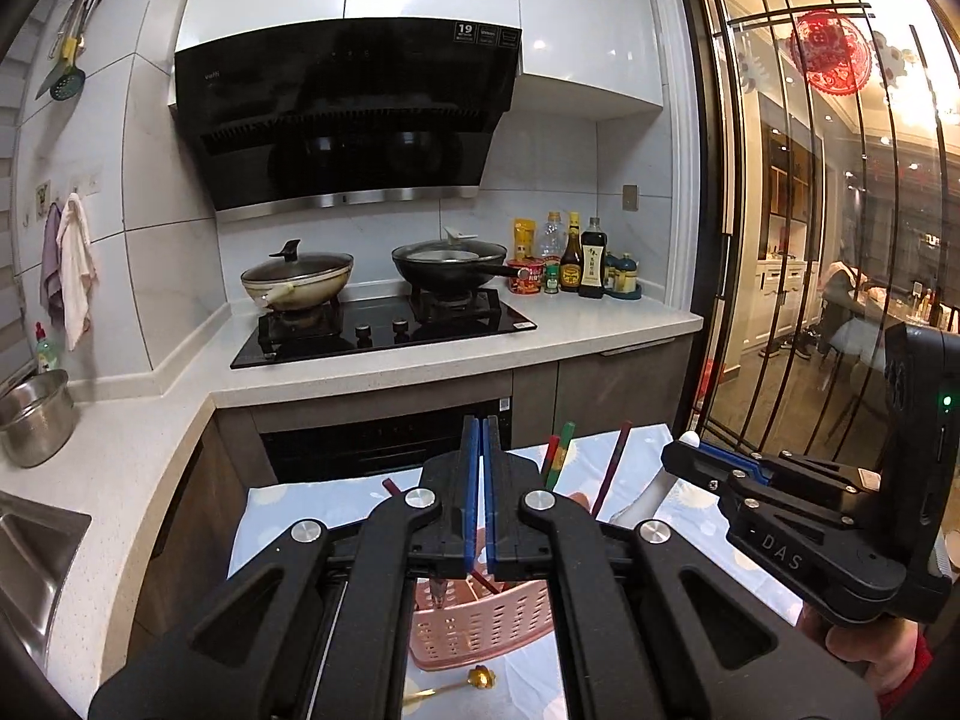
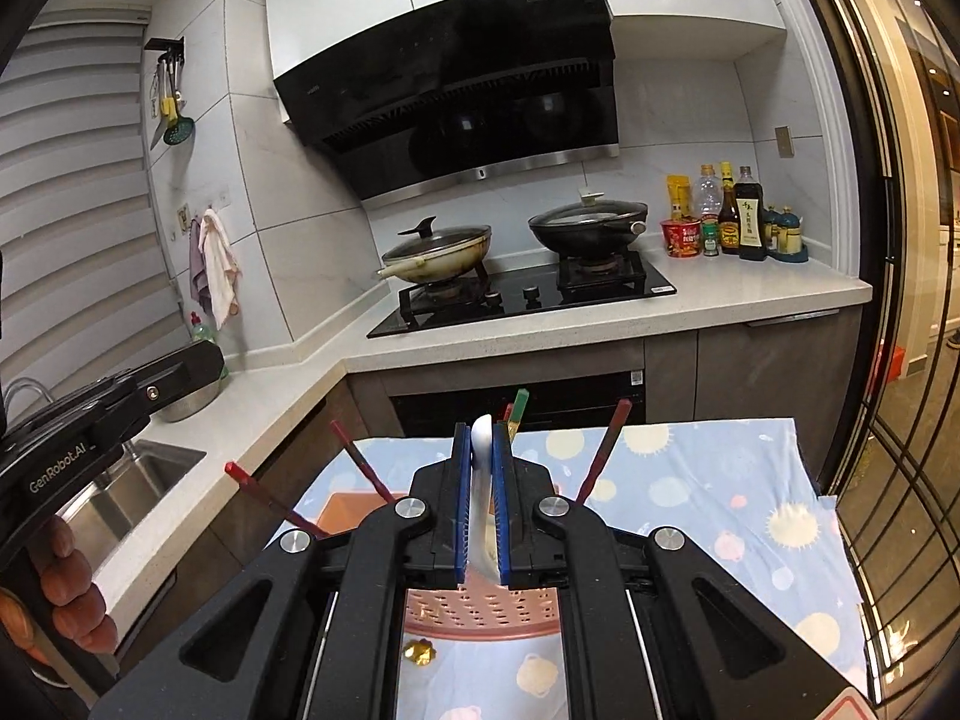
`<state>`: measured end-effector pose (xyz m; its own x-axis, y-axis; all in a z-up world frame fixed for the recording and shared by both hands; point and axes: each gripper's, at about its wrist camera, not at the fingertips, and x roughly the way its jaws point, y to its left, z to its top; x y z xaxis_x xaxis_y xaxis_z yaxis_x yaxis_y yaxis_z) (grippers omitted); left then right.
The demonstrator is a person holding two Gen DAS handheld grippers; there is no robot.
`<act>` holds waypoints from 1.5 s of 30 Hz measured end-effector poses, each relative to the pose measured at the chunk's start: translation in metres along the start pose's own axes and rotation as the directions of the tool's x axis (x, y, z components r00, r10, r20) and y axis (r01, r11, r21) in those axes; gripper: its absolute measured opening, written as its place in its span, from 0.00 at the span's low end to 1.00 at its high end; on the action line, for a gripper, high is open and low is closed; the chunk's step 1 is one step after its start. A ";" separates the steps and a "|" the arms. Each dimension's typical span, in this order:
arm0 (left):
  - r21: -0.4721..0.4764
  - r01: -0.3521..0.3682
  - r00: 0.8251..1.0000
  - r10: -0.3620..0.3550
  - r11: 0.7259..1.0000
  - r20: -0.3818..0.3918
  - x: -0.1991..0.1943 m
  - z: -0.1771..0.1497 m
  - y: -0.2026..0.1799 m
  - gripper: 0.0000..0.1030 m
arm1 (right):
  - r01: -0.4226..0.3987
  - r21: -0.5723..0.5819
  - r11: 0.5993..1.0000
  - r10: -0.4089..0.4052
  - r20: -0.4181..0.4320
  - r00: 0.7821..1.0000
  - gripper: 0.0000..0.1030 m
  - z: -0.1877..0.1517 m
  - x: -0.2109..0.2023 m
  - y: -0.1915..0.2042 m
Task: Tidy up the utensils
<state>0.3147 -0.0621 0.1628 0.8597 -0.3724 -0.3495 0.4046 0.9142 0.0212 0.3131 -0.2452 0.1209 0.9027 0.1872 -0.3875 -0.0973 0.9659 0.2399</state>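
A pink perforated utensil basket [image 1: 480,630] stands on a blue patterned cloth [image 1: 270,516]; it also shows in the right wrist view [image 2: 480,612]. Several dark red and green chopsticks [image 1: 612,468] stick out of it, also in the right wrist view [image 2: 603,456]. A gold spoon [image 1: 474,679] lies in front of the basket, its bowl showing in the right wrist view [image 2: 418,652]. My left gripper [image 1: 481,432] is shut and empty above the basket. My right gripper [image 2: 482,438] is shut on a white spoon [image 2: 482,498], held upright over the basket; it shows from the side in the left wrist view [image 1: 696,450].
Behind the cloth-covered table runs a white counter [image 2: 600,330] with a gas hob [image 2: 528,300], two lidded woks and sauce bottles [image 2: 738,222]. A steel sink [image 2: 138,480] and steel pot [image 1: 33,420] are at left. A glass door with black bars [image 1: 810,240] is at right.
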 end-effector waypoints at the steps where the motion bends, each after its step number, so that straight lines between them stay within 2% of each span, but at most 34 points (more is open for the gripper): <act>1: 0.000 0.000 1.000 0.000 1.000 -0.009 0.001 -0.006 0.001 0.01 | -0.001 -0.003 1.000 0.001 -0.004 1.000 0.06 -0.004 0.001 0.000; 8: -0.017 -0.018 0.994 0.016 1.000 -0.110 0.005 -0.064 0.014 0.03 | -0.010 0.006 1.000 0.010 -0.061 0.998 0.06 -0.047 -0.008 -0.007; 13: -0.036 -0.018 0.974 0.009 0.999 -0.225 0.012 -0.116 0.024 0.03 | 0.007 0.004 1.000 -0.007 -0.091 0.996 0.06 -0.077 -0.022 -0.012; 16: -0.051 -0.001 0.955 -0.014 0.999 -0.297 0.024 -0.144 0.030 0.06 | 0.006 0.012 1.000 -0.005 -0.118 0.993 0.06 -0.091 -0.025 -0.014; 19: -0.020 -0.011 0.930 0.003 1.000 -0.367 0.042 -0.171 0.032 0.24 | 0.007 0.015 1.000 -0.005 -0.135 0.991 0.06 -0.101 -0.027 -0.013; 21: 0.020 -0.021 0.922 0.027 1.000 -0.387 0.052 -0.185 0.031 0.34 | 0.012 0.014 1.000 -0.010 -0.141 0.990 0.06 -0.107 -0.028 -0.013; 30: 0.017 -0.025 0.871 0.030 1.000 -0.491 0.094 -0.224 0.048 0.34 | 0.015 0.035 0.999 -0.008 -0.170 0.985 0.06 -0.118 -0.023 -0.013; 34: 0.006 -0.007 0.871 0.009 1.000 -0.490 0.089 -0.228 0.048 0.33 | 0.019 0.045 0.999 -0.011 -0.179 0.984 0.06 -0.122 -0.020 -0.014; 36: -0.023 0.022 0.862 -0.030 0.999 -0.506 0.083 -0.233 0.044 0.31 | 0.019 0.048 0.999 -0.010 -0.182 0.983 0.06 -0.124 -0.020 -0.014; 39: 0.013 0.015 0.870 -0.006 1.000 -0.492 0.069 -0.234 0.034 0.31 | 0.018 0.047 0.999 -0.009 -0.182 0.983 0.06 -0.126 -0.023 -0.013; 42: 0.011 -0.022 0.891 0.025 1.000 -0.453 0.065 -0.222 0.039 0.32 | 0.020 0.043 0.999 -0.012 -0.182 0.983 0.06 -0.125 -0.025 -0.012; 45: -0.021 -0.013 0.892 0.002 1.000 -0.453 0.078 -0.212 0.055 0.40 | 0.021 0.046 0.999 -0.012 -0.181 0.983 0.06 -0.124 -0.026 -0.013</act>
<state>0.3381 -0.0068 -0.0614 0.6265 -0.2578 -0.7356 0.3869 0.9221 0.0064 0.2385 -0.2408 0.0175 0.8130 0.2048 -0.5450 -0.0590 0.9602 0.2729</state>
